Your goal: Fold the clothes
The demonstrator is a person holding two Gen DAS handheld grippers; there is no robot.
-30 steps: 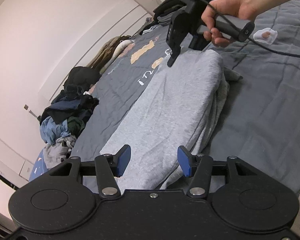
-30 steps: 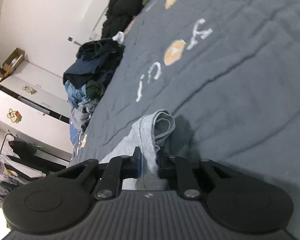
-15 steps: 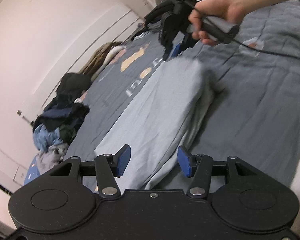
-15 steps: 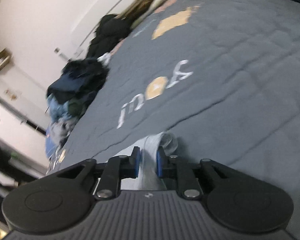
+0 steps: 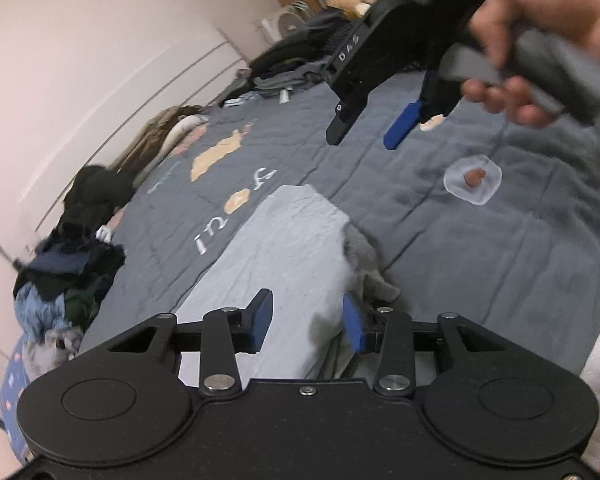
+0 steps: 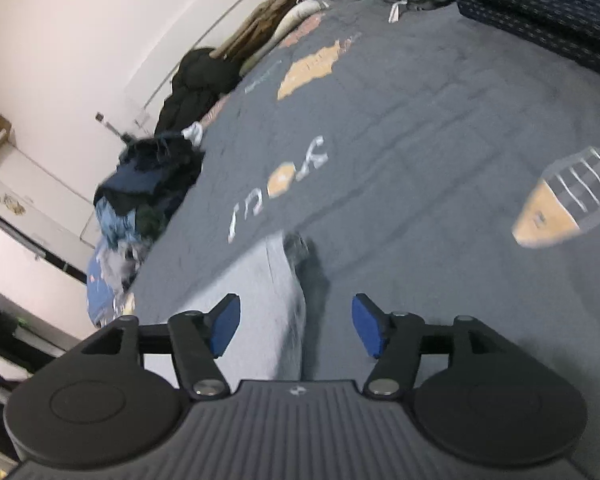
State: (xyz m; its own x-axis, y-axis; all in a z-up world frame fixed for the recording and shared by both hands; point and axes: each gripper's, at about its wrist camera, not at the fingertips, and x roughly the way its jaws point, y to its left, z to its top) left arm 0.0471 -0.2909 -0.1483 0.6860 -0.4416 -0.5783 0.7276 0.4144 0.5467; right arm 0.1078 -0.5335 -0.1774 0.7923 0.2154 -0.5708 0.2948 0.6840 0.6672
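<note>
Right gripper (image 5: 360,132), a black two-finger tool with blue pads gripped by a bare hand (image 5: 540,60), hangs in the air above the far end of a light grey folded garment of soft jersey (image 5: 284,264), its jaws opening and nothing between them. Nearer the camera, the left gripper (image 5: 306,322) of the same make frames the garment's near end, its jaws closing, though the blue pads stand clear of the cloth and do not yet press it.

The garment lies as a long narrow band on a dark grey quilted bedspread printed with pale letters and orange shapes (image 5: 480,280). A darker grey flap of it (image 5: 368,264), likely a sleeve or inner layer, sticks out along the band's right edge. To fold cleanly from here, that flap probably wants tucking under first, then each gripper should take a full pinch at a corner so the layers travel together without sliding.

Left of the garment, by the bedspread's edge, sits a tumbled heap of dark and blue unfolded clothes (image 5: 68,272). Beyond the garment's far end, at the head of the bed, lies another pile of dark clothes (image 5: 292,68), with a white fan (image 5: 284,24) behind it. A plain white wall (image 5: 100,60) runs along the far side.
</note>
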